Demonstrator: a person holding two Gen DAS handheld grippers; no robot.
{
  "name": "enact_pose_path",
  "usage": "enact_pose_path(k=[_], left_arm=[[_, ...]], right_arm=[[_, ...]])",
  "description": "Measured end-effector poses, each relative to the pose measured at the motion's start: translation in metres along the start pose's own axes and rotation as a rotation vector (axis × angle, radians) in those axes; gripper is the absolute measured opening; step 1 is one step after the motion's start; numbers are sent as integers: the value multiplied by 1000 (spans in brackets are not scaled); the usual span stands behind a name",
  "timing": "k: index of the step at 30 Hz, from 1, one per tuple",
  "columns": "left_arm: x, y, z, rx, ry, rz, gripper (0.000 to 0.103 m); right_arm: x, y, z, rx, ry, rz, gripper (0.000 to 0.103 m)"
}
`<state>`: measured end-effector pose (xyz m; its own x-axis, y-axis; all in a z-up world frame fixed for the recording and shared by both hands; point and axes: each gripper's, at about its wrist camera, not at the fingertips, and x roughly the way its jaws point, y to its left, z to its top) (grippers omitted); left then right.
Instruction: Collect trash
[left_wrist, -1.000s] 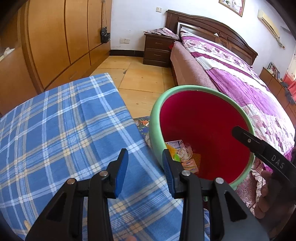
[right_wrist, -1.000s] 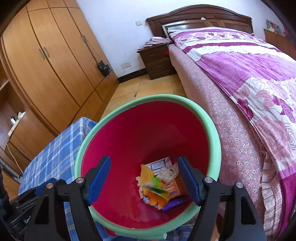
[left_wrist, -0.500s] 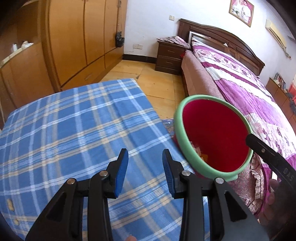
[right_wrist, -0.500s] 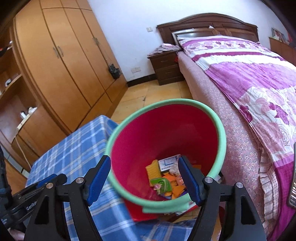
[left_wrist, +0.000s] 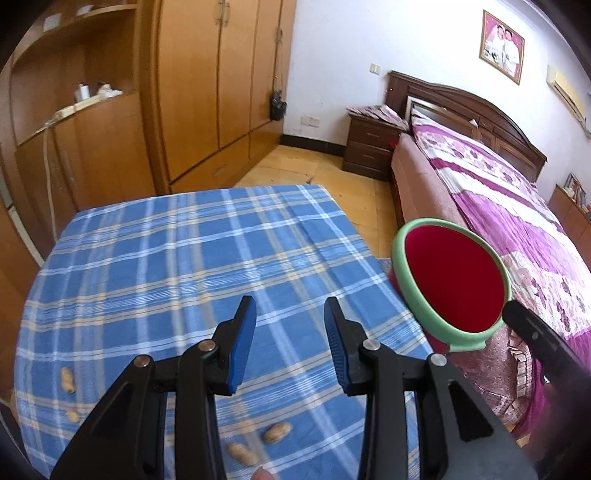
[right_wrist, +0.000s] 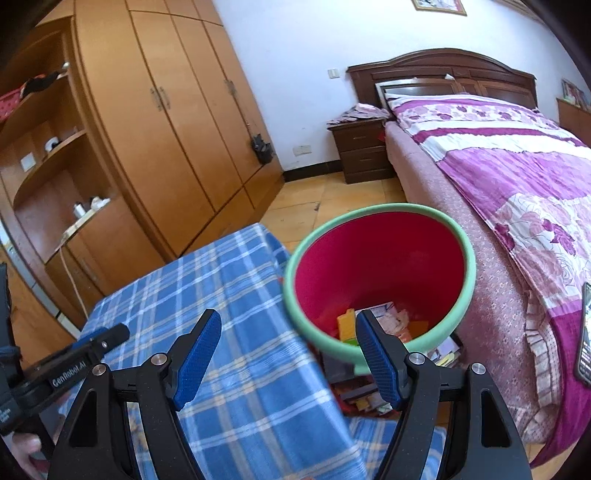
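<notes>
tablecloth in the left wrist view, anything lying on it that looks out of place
Yes: peanut shells lie scattered on the near part of the blue checked tablecloth, with more at its left edge. They are loose litter, not in the red bin beside the table.

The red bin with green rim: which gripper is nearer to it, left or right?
Right. The right gripper hangs at the red bin, one finger overlapping its rim. The left gripper hangs over the checked cloth, bin off to its right.

Woven checked tablecloth (left_wrist: 184, 258), smooth plastic bin (right_wrist: 380, 258), varnished wooden wardrobe (left_wrist: 207, 92)
</notes>
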<state>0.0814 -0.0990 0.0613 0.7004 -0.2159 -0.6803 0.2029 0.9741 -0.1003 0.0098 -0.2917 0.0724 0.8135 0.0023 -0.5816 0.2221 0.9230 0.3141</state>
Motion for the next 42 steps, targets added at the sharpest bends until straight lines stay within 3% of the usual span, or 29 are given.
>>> enact_pose_path(k=[19, 29, 42], left_arm=[[-27, 48, -57, -9, -91, 164, 38], [-29, 58, -83, -34, -99, 177, 38], [-30, 62, -87, -50, -97, 176, 38]], right_arm=[[-2, 60, -66, -179, -57, 41, 76], [-11, 68, -88, -194, -84, 61, 76], [-16, 67, -89, -183, -97, 43, 76]])
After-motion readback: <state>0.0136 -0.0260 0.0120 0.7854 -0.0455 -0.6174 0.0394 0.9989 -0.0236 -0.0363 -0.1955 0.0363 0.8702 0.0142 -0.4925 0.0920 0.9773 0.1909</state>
